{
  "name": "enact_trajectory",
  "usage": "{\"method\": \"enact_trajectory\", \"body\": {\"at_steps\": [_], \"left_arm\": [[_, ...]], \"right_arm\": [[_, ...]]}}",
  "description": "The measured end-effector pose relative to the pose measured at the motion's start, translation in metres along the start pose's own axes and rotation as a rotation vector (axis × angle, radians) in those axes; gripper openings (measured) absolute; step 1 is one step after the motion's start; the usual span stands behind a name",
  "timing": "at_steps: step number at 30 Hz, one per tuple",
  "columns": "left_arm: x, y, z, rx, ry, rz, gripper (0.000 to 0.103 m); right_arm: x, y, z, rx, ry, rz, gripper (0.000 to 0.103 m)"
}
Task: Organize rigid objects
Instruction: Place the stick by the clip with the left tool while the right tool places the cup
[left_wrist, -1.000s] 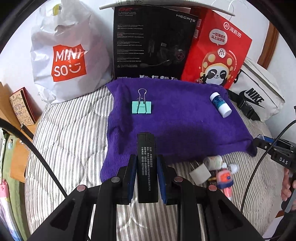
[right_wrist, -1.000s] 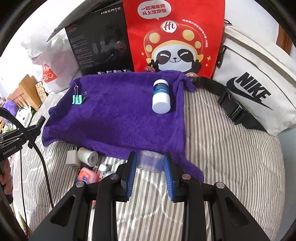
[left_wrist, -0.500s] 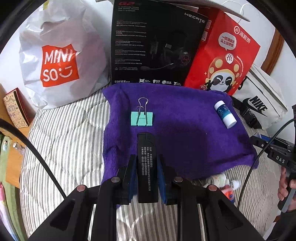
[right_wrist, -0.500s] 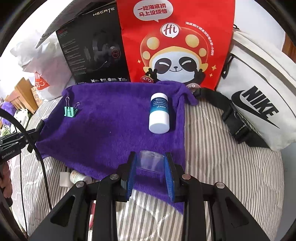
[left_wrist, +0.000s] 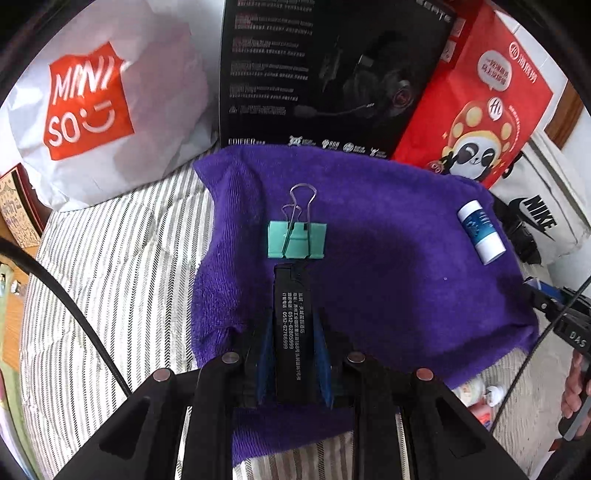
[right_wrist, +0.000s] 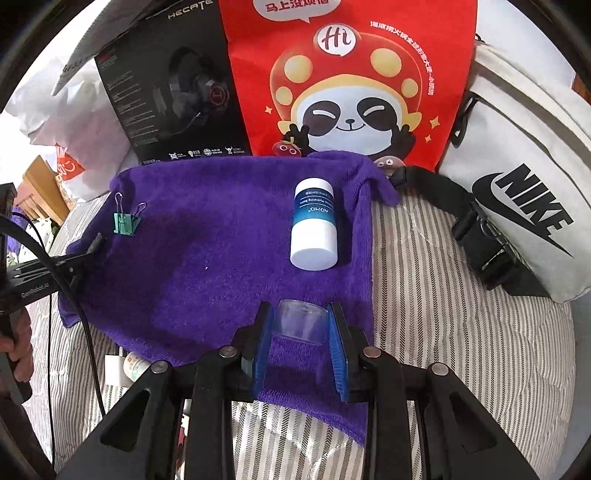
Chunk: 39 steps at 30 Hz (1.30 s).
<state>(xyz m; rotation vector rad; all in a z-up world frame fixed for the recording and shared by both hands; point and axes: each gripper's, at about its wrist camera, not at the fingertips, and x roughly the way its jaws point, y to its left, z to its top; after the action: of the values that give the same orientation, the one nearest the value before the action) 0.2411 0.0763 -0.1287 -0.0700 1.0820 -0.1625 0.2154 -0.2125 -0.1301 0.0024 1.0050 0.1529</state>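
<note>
my left gripper (left_wrist: 291, 354) is clamped on a black bar with white print (left_wrist: 290, 325), its far end just short of the green binder clip (left_wrist: 297, 239) lying straight ahead on the purple towel (left_wrist: 388, 258). my right gripper (right_wrist: 300, 343) pinches a small clear cup (right_wrist: 301, 321) over the towel's near edge; the white and blue bottle (right_wrist: 314, 223) lies ahead of it.

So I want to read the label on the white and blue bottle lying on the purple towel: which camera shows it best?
The right wrist view: the white and blue bottle lies near the middle, large, label facing up. In the left wrist view it is small, off at the right edge of the purple towel, its print too small to read.
</note>
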Motion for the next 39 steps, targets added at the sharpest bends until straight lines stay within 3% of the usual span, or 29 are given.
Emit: {"method": "enact_trajectory", "body": {"at_steps": [18, 21, 26, 35, 39], "left_arm": [[0.022, -0.015, -0.001, 0.066, -0.002, 0.054, 0.021], [0.022, -0.018, -0.003, 0.076, -0.005, 0.055, 0.027], [0.025, -0.033, -0.005, 0.125, -0.005, 0.071, 0.046], [0.013, -0.03, -0.008, 0.087, 0.016, 0.087, 0.048], [-0.013, -0.024, -0.017, 0.029, -0.015, 0.036, 0.049]], "right_arm": [[0.031, 0.009, 0.009, -0.03, 0.041, -0.011, 0.029], [0.036, 0.007, 0.012, -0.028, 0.043, -0.019, 0.029], [0.047, 0.004, 0.016, -0.031, 0.06, -0.033, 0.029], [0.054, 0.004, 0.019, -0.03, 0.061, -0.038, 0.029], [0.057, 0.006, 0.019, -0.022, 0.052, -0.041, 0.03]]}}
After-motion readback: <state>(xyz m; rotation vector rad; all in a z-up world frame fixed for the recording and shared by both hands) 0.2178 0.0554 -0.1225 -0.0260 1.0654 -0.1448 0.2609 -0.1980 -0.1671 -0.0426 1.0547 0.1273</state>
